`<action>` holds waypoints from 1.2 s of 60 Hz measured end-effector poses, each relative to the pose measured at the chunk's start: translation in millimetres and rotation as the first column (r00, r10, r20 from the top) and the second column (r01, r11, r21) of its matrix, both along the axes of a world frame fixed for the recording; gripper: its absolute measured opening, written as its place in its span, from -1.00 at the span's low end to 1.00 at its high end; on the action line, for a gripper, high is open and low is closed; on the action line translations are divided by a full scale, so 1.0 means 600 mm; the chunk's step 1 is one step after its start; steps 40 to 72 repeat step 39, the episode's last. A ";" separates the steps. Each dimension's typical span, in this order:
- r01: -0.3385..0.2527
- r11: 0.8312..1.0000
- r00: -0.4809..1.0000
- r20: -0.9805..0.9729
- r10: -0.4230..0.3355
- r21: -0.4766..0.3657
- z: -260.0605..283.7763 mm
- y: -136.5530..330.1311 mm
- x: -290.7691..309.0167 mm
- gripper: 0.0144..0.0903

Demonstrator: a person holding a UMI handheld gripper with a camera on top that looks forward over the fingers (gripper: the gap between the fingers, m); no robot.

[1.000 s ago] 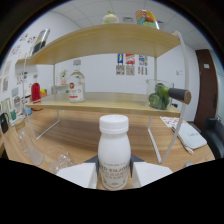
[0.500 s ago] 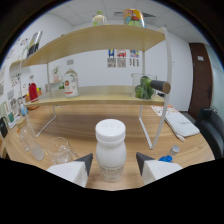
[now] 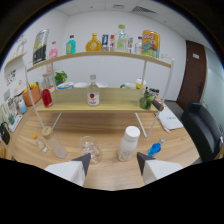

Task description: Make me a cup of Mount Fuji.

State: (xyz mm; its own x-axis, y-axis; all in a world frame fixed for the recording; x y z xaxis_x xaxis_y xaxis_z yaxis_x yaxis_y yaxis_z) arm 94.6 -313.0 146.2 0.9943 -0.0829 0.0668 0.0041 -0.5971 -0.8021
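Observation:
A white milk bottle (image 3: 128, 143) with a white cap stands upright on the wooden table (image 3: 110, 172), just ahead of my fingertips and nearer the right finger. My gripper (image 3: 113, 161) is open, and neither finger touches the bottle. A clear stemless glass (image 3: 90, 149) stands to the bottle's left, just beyond the left finger (image 3: 79, 164). Further left, another clear glass (image 3: 55, 145) leans beside a small bottle (image 3: 39, 143).
A blue object (image 3: 156, 148) lies right of the milk bottle. Behind is a two-level wooden shelf (image 3: 100, 106) with a clear bottle (image 3: 92, 91), a red bottle (image 3: 46, 97) and a green plant (image 3: 146, 101); several bottles (image 3: 93, 44) line its top board. A dark chair (image 3: 205, 131) stands to the right.
The milk bottle was held close between the fingers. Now the gripper has let go, opened and drawn back and up, and the bottle stands free on the table.

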 end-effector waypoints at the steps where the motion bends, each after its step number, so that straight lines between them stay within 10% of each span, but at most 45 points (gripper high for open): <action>1: -0.002 1.000 1.000 -0.006 0.002 -0.001 0.003 -0.002 -0.008 0.88; 72: -0.027 0.999 0.999 -0.029 0.026 -0.038 0.001 -0.014 -0.134 0.88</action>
